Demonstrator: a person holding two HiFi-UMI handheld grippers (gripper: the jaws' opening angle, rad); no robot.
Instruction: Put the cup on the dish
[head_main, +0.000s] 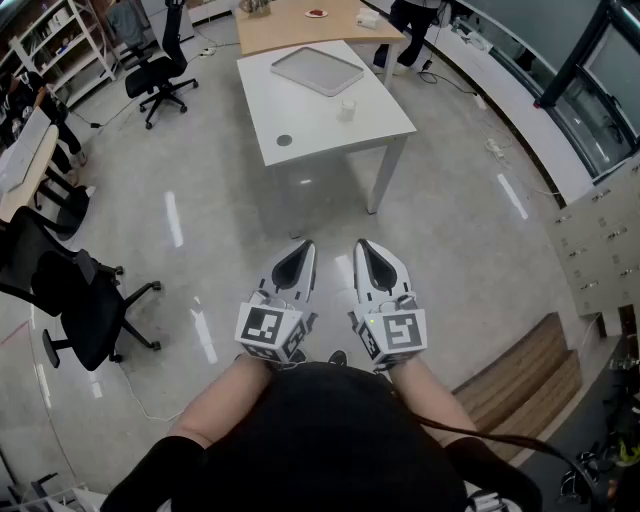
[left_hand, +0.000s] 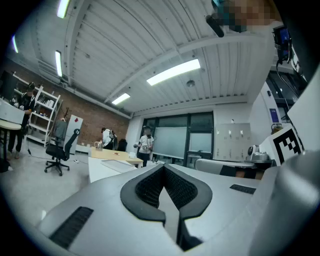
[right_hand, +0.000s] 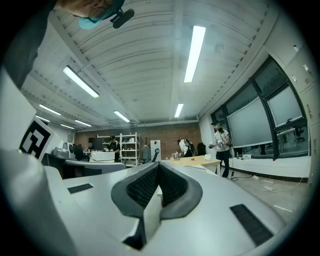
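Observation:
A pale cup (head_main: 346, 108) stands on the white table (head_main: 320, 128) far ahead of me. A small dark round dish (head_main: 284, 140) lies on the same table, to the cup's left and nearer its front edge. My left gripper (head_main: 303, 247) and right gripper (head_main: 364, 246) are held side by side close to my body, over the floor and well short of the table. Both are shut with nothing between the pads. The left gripper view shows closed jaws (left_hand: 163, 169) pointing across the room, and the right gripper view shows the same (right_hand: 159, 166).
A grey tray (head_main: 317, 70) lies at the table's far end, with a wooden table (head_main: 300, 20) behind it. Black office chairs (head_main: 160, 62) (head_main: 75, 295) stand to the left. A wooden step (head_main: 520, 385) is at the right. People stand at the back (left_hand: 145, 145).

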